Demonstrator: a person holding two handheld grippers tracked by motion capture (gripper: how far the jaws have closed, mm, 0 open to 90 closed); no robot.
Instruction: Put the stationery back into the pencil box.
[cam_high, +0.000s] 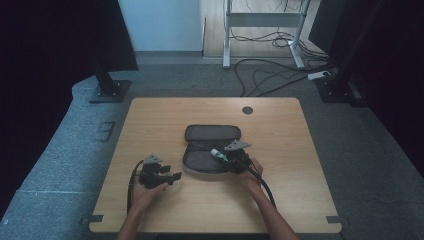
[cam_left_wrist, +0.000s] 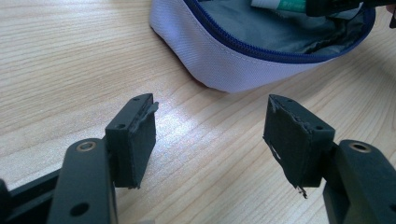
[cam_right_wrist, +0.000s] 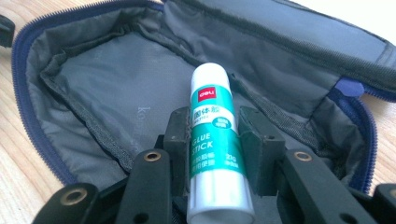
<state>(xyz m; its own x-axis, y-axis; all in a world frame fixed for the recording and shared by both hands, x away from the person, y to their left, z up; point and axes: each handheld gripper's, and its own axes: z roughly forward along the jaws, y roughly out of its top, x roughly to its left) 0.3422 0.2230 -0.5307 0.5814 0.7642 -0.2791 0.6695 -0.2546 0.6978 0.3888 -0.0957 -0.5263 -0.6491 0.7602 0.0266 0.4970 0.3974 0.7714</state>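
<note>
Nearest the person, the left gripper rests low over the bare bench, its fingers spread wide with nothing between them, just short of the pouch's near wall. A little farther in, the right gripper has its fingers closed on a glue stick, white cap pointing away, held over the grey lining of the open pencil pouch. It looks bound for the inside. To do it well, I'd lower the stick flat onto the lining, clear of the zipper edge, before letting go. Beyond the pouch lies its flipped-back lid.
</note>
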